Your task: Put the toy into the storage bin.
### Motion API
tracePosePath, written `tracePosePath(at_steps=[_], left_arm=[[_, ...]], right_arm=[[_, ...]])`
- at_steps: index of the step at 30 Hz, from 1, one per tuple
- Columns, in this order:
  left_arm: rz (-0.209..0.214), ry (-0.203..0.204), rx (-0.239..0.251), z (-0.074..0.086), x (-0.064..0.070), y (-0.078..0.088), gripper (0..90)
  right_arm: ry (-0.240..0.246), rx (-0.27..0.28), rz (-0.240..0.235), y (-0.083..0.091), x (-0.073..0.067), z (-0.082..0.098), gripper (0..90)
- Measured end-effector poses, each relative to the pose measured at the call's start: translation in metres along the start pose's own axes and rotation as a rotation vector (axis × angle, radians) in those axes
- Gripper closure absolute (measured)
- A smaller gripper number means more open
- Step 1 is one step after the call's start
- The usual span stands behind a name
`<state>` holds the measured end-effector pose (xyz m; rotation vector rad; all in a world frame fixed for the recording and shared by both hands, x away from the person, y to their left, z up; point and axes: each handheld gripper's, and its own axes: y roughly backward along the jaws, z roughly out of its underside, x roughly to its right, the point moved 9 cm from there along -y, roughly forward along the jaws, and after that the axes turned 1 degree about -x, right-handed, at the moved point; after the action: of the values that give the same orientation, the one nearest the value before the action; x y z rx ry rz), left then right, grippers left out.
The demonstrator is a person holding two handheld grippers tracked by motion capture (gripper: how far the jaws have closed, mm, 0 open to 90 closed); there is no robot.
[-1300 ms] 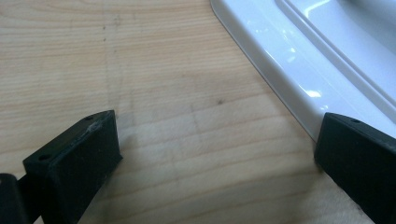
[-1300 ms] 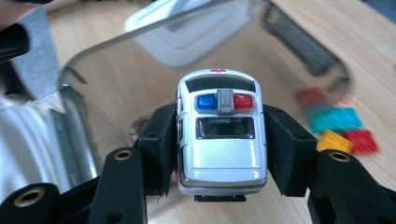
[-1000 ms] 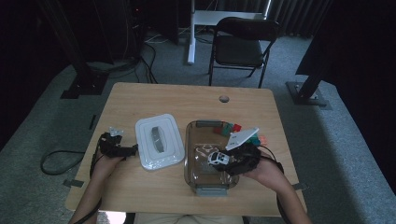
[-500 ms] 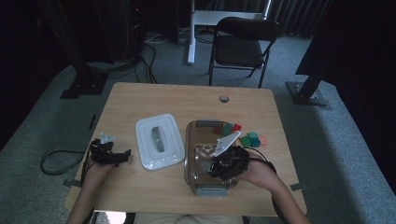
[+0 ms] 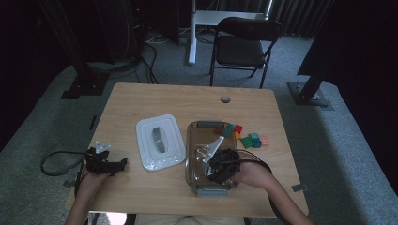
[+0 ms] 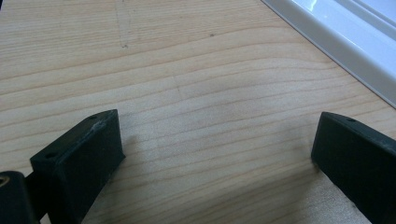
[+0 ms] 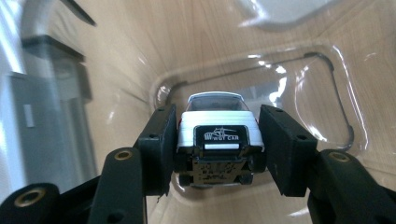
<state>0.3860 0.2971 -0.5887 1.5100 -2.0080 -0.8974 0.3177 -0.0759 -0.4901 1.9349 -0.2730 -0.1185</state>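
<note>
Right fingers (image 7: pixel 212 140) clamp white toy car (image 7: pixel 215 126), now lower inside clear container (image 5: pixel 195 140) | left fingers (image 6: pixel 219 149) spread, drifted off lid (image 5: pixel 159 142)

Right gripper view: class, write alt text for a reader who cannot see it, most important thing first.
A small white toy car is clamped by its sides between the right gripper's two black jaws, seen end-on. It hangs inside a clear plastic container, whose see-through floor shows the wooden table beneath.
</note>
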Motion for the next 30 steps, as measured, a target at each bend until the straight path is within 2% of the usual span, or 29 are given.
tracePosePath(at_steps=[2, 4, 9, 10, 14, 18, 24, 27, 30], left_arm=[[0.004, 0.002, -0.001, 0.0, 0.0, 0.0, 2.6], [0.004, 0.002, -0.002, 0.0, 0.0, 0.0, 2.6], [0.004, 0.002, -0.001, 0.0, 0.0, 0.0, 2.6], [0.004, 0.002, -0.001, 0.0, 0.0, 0.0, 2.6], [0.004, 0.002, -0.002, 0.0, 0.0, 0.0, 2.6], [0.005, 0.002, -0.001, 0.0, 0.0, 0.0, 2.6], [0.005, 0.002, -0.001, 0.0, 0.0, 0.0, 2.6], [0.005, 0.002, -0.001, 0.0, 0.0, 0.0, 2.6], [0.005, 0.002, -0.001, 0.0, 0.0, 0.0, 2.6]], right_arm=[[0.006, -0.009, -0.001, -0.001, 0.0, 0.0, 48.3], [0.027, -0.051, -0.01, -0.006, 0.0, -0.002, 48.3], [0.028, -0.077, -0.021, -0.011, 0.001, -0.004, 48.3], [0.03, -0.102, -0.019, -0.014, 0.003, -0.005, 48.3], [0.025, -0.133, -0.028, -0.019, 0.004, -0.005, 48.3], [0.028, -0.17, -0.005, -0.025, 0.007, -0.004, 48.2], [0.055, -0.241, -0.027, -0.034, 0.002, -0.003, 48.1], [0.064, -0.279, -0.008, -0.037, 0.003, -0.001, 48.0], [0.07, -0.301, -0.027, -0.039, 0.002, 0.0, 47.8]])
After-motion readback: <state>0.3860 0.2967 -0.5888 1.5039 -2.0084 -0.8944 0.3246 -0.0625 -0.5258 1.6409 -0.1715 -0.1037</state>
